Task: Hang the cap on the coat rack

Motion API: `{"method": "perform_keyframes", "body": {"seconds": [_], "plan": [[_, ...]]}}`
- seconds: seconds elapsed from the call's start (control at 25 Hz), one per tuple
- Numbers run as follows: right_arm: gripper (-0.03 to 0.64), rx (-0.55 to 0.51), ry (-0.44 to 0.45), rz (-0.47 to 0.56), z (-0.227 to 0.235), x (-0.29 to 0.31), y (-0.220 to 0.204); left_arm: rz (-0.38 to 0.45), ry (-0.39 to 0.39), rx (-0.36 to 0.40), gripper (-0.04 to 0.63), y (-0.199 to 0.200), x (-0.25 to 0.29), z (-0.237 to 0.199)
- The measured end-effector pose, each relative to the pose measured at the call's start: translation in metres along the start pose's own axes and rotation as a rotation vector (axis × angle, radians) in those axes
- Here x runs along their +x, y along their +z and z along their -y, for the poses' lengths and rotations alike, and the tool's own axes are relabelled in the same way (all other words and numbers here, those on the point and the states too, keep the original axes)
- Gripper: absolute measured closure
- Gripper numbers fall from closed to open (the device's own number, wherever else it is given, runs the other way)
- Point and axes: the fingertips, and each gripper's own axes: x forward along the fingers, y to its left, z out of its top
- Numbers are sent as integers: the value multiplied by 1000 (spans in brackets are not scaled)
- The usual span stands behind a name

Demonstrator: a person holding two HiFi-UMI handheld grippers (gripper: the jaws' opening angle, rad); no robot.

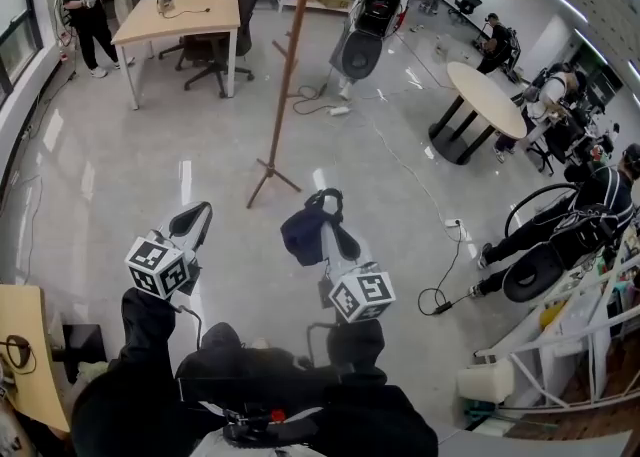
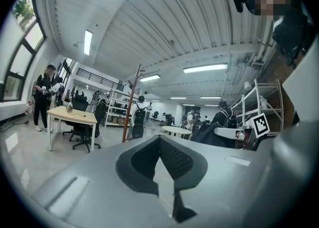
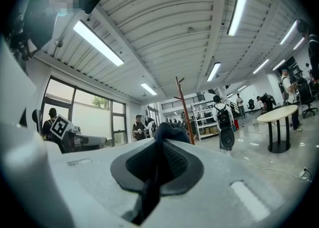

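In the head view a dark navy cap (image 1: 303,232) hangs from my right gripper (image 1: 326,213), whose jaws are shut on its fabric. The right gripper view shows the cap (image 3: 169,131) bunched over the tips of the right gripper (image 3: 158,144). The wooden coat rack (image 1: 289,65) stands on the floor ahead, a little left of the cap, and its hooks rise out of frame. It also appears as a thin brown pole, the coat rack (image 3: 185,108), beyond the cap. My left gripper (image 1: 192,219) is held low at the left, open and holding nothing (image 2: 159,147).
A wooden desk (image 1: 180,13) with an office chair stands at the back left. A round table (image 1: 486,95) is at the right. Several people stand or sit around the room. A cable (image 1: 441,280) trails on the floor near a white shelf (image 1: 560,340).
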Motion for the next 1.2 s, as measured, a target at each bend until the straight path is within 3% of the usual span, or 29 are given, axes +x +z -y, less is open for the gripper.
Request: {"method": "perform_keyframes", "body": {"seconds": [0.4,1.2], "plan": [[607,4,0,3,10,8,-4,-28,-5,-6,592,-9,15,-10],[607,11,-33,12,47,131,2,-32,-84,12,592,26,129,-94]]}}
